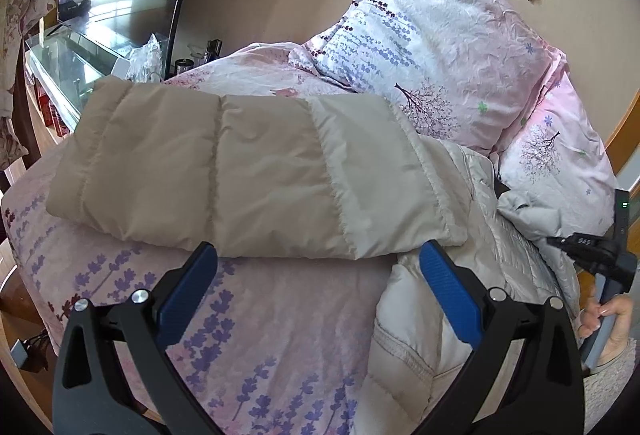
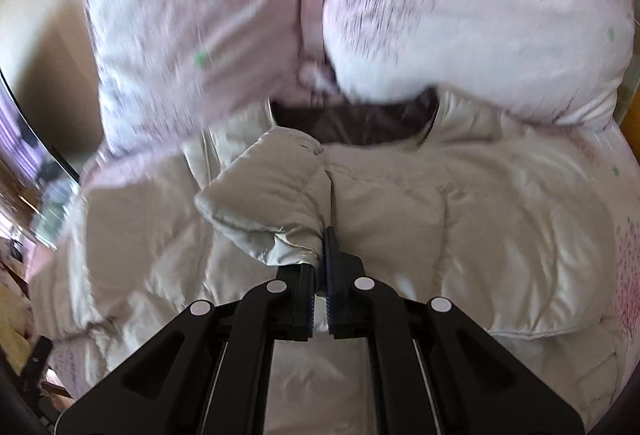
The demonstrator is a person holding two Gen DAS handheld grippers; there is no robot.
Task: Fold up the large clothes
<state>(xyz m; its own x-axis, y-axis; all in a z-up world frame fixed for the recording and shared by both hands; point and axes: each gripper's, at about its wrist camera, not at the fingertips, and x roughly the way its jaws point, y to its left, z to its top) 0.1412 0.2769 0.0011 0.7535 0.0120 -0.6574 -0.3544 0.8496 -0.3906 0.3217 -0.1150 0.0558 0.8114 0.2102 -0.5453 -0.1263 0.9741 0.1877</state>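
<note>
On the left, the sleeve [image 1: 240, 171] of a beige puffer jacket [image 1: 460, 275] lies stretched across the bed [image 1: 280, 315], its cuff end toward the far left and its shoulder end joining the body of the jacket at the right. The left gripper [image 1: 318, 255] hovers just short of the sleeve's near edge with its blue pads [image 1: 186, 295] spread wide, holding nothing. Two pillows [image 1: 432, 47] lean against the wall behind. Further right, the jacket's body spreads over the bed below the pillows, its dark lining showing at the collar. The right gripper [image 2: 320, 259] is clenched on a bunched fold of the jacket [image 2: 400, 215], most likely the other sleeve [image 2: 272, 195], lifted slightly off the body. The jacket looks light, soft and bulky; its quilted padding should spring back and resist a flat crease, and the shiny shell seems slippery. Gripping at a stitched seam or cuff hem, where the fabric is thin, would probably hold best.
</note>
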